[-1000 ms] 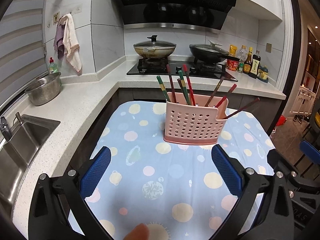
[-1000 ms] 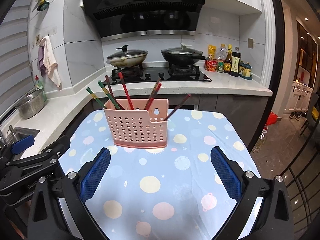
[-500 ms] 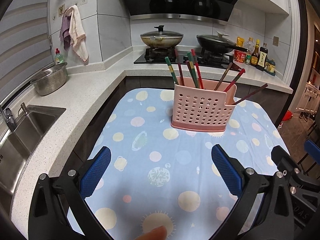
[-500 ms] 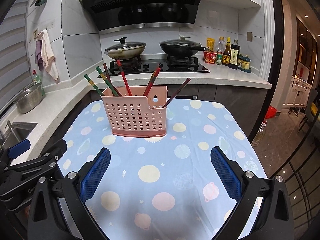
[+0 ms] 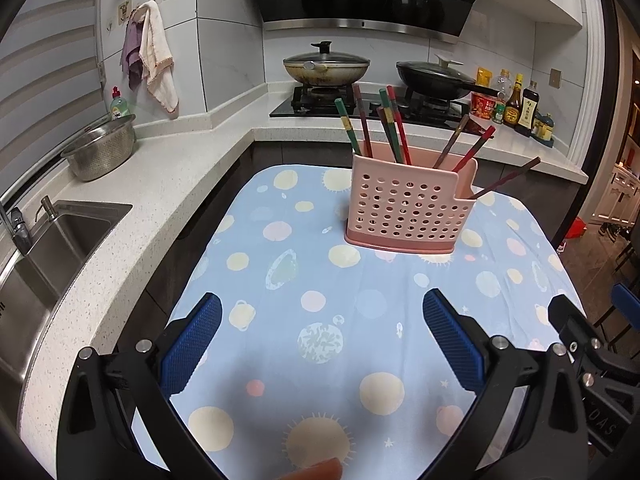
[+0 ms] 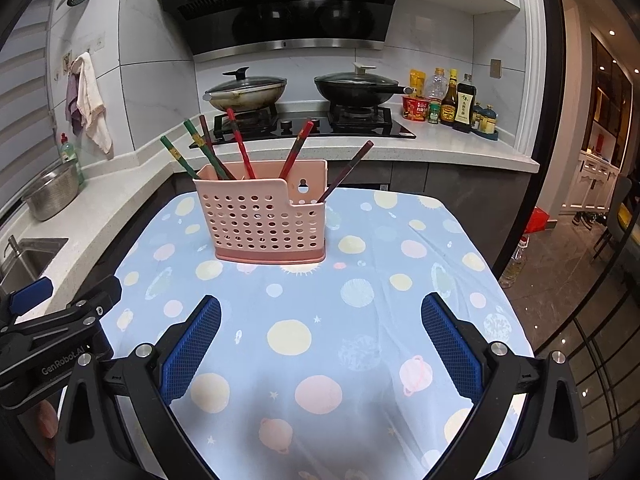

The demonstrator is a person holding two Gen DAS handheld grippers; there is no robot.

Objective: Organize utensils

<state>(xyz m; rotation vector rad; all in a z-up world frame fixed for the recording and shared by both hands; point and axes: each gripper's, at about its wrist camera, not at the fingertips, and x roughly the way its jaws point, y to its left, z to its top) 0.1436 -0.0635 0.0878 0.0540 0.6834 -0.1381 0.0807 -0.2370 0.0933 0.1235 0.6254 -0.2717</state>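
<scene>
Both grippers, left gripper (image 5: pixel 322 342) and right gripper (image 6: pixel 320 340), hang spread wide and empty over the near tablecloth (image 6: pixel 360 360). The pink utensil holder (image 6: pixel 266 218) sits at the far side, chopsticks (image 6: pixel 240 142) standing inside.

Bare tablecloth (image 6: pixel 304 304) before pink holder (image 6: pixel 266 220), chopsticks (image 6: pixel 240 144) splayed above
</scene>
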